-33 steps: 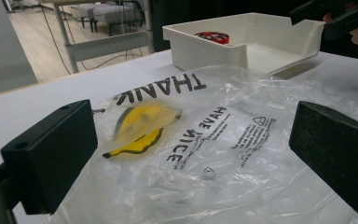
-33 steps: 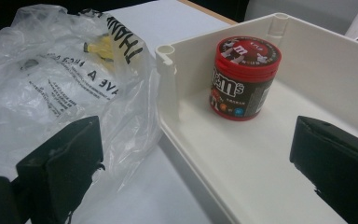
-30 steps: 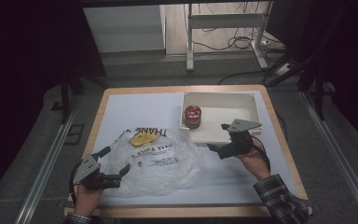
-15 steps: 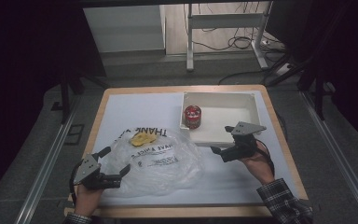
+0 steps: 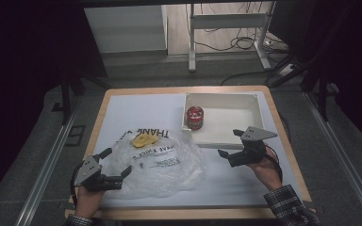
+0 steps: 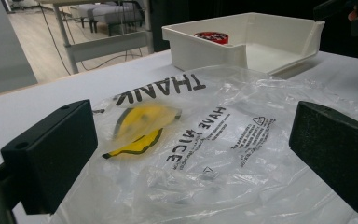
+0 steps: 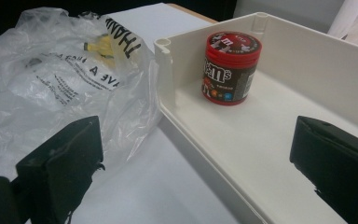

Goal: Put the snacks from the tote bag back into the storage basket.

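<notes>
Now, table: white top with a wooden edge, carrying all the rest.
Plastic bag: clear and crumpled, printed with black "THANK" and "HAVE A NICE" lettering, lying flat toward the 7 o'clock part of the table; its near left edge sits just beside my left claw.
Tray: white, open-topped, at about 2 o'clock on the table, its near left corner touching or just short of the bag, I cannot tell which.
My right claw: jaws wide apart, holding nothing, hanging at the tray's near wall, toward 4 o'clock; its own view looks into the tray.
My left claw: jaws wide apart, gripping nothing, at 7 o'clock, pointed across the bag.
Candy tub: red-lidded, brown-labelled, upright in the tray's far left corner.
Yellow item: inside the bag, under the "THANK" print, at 11 o'clock from my left claw.
</notes>
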